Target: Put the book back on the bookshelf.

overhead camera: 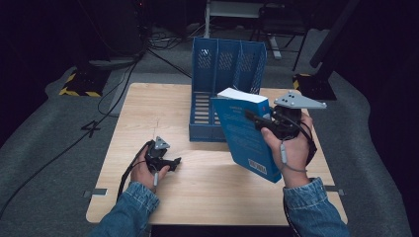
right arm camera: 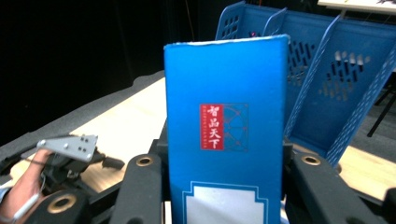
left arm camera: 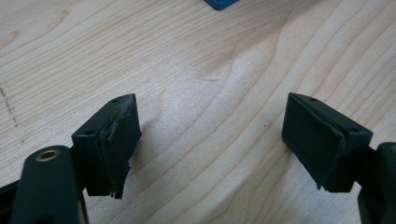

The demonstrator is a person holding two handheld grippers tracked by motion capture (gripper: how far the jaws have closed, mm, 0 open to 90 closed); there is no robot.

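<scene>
One blue book [overhead camera: 244,136], one blue file rack [overhead camera: 225,74], two tools.

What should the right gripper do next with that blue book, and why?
Probably carry the blue book forward toward the blue file rack and line it up with an open slot. The right gripper holds it off the table, jaws clamped on it, just in front of the rack, while the left gripper rests open on the table.
</scene>
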